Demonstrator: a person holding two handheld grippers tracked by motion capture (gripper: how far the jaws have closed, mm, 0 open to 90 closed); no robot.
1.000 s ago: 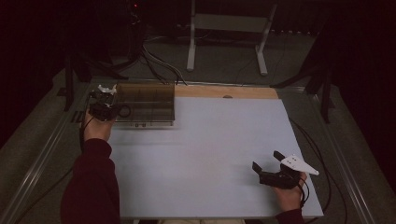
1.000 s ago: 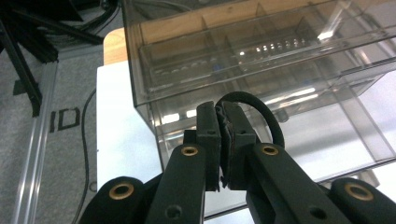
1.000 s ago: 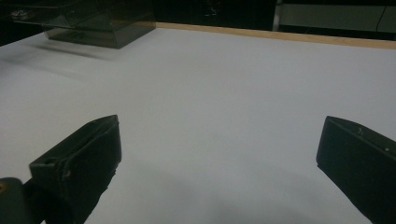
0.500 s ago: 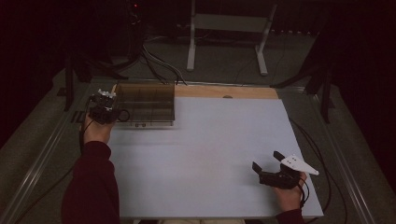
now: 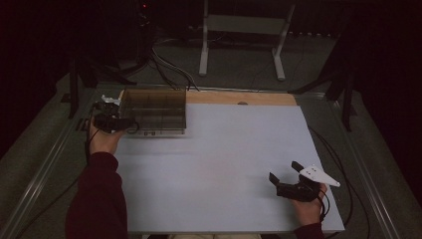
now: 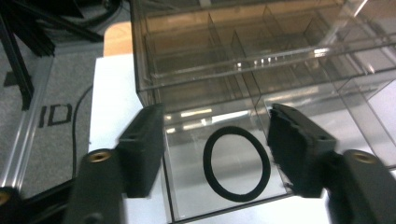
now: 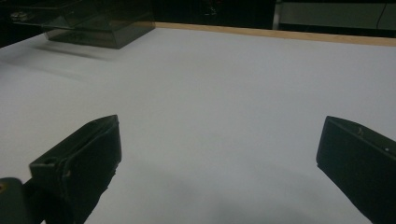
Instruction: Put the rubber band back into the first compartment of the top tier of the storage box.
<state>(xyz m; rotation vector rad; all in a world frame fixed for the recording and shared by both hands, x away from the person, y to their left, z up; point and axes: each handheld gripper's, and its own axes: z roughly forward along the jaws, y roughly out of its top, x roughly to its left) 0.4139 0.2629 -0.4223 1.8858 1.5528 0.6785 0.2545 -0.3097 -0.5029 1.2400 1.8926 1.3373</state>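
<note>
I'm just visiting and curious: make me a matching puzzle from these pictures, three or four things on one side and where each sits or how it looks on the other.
Things:
1. black ring
2. clear box
3. left claw
4. right claw

Places or states:
A. open, low over the bare white table near its front right
B. at the table's far left corner
C. lying flat in a compartment of the box
D. open, at the box's left end, aimed at the ring

Pairs: 1-C, 2-B, 3-D, 4-A

One marking can be read — dark letters "ID" on the grey floor [image 6: 56, 116], cut off at the frame's edge. Nothing else bears legible text — no labels, no numbers.
</note>
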